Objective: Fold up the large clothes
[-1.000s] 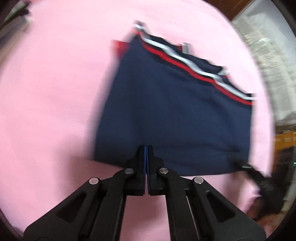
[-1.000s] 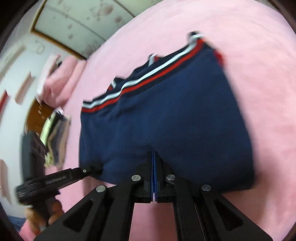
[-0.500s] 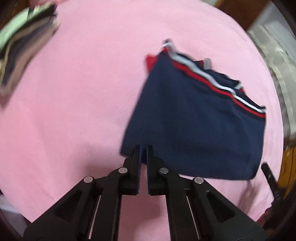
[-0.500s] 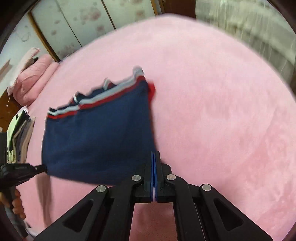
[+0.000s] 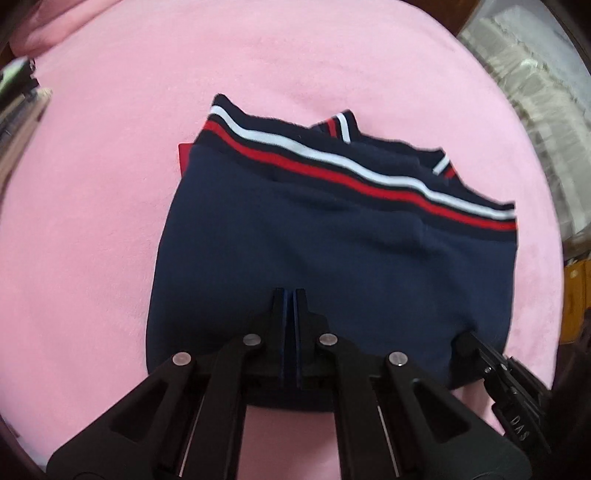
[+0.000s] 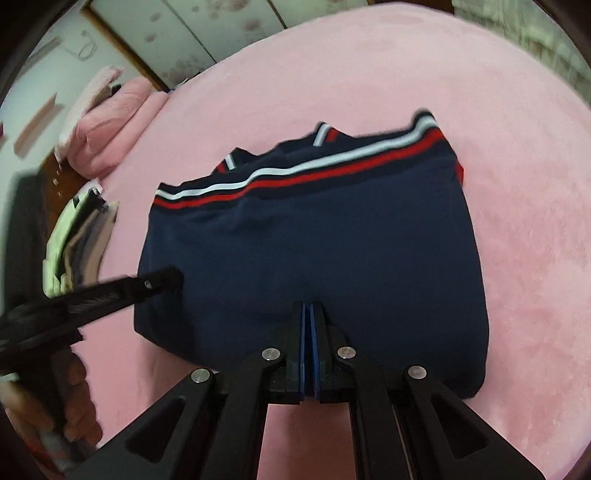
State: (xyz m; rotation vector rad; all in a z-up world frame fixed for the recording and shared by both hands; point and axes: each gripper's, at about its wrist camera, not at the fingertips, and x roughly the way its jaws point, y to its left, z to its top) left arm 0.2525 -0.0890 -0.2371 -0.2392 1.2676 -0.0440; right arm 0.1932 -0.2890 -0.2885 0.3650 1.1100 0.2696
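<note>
A folded navy garment [image 5: 332, 240] with red and white stripes along its far edge lies on the pink bed cover [image 5: 110, 184]. It also shows in the right wrist view [image 6: 314, 240]. My left gripper [image 5: 290, 295] is shut with its tips over the garment's near edge. My right gripper [image 6: 307, 308] is shut over the near edge too. Whether either pinches cloth I cannot tell. The right gripper shows at the lower right in the left wrist view [image 5: 465, 339]; the left gripper shows at the left in the right wrist view [image 6: 170, 277].
A stack of folded clothes [image 6: 77, 243] lies at the left side of the bed. A pink pillow [image 6: 107, 122] lies beyond it. Wardrobe doors [image 6: 184, 29] stand at the back. A lace curtain [image 5: 535, 92] is at the right.
Both grippers came back over the garment's near edge after swinging away. The garment now lies flat and centred in both views.
</note>
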